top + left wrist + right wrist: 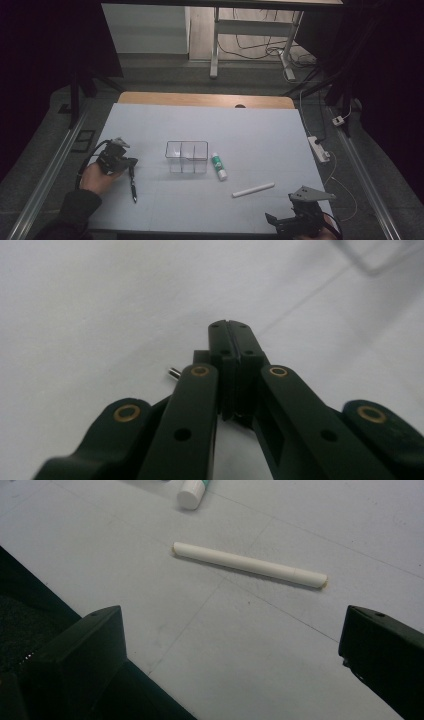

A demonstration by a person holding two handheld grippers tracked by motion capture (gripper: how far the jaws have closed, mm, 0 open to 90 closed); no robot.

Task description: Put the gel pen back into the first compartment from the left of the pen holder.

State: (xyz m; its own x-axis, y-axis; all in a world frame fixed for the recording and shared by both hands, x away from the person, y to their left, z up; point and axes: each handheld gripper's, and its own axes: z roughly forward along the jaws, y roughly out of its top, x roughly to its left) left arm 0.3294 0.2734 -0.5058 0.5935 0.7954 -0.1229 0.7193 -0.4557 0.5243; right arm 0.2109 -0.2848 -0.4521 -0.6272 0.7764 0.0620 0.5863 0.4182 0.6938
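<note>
The high view is dim, with black corners and edges; only the pale counter [210,125] and the floor beyond it catch soft light. The left gripper view is blurred close up and brightly washed. The right gripper view is sharper, evenly lit, with faint shadows.

In the left gripper view the closed fingers [231,340] cover most of the black pen [174,373]; only its metal tip peeks out. The top edge cuts the clear organiser [375,257], which is blurred. The right gripper view crops the glue stick [192,494] at top.
</note>
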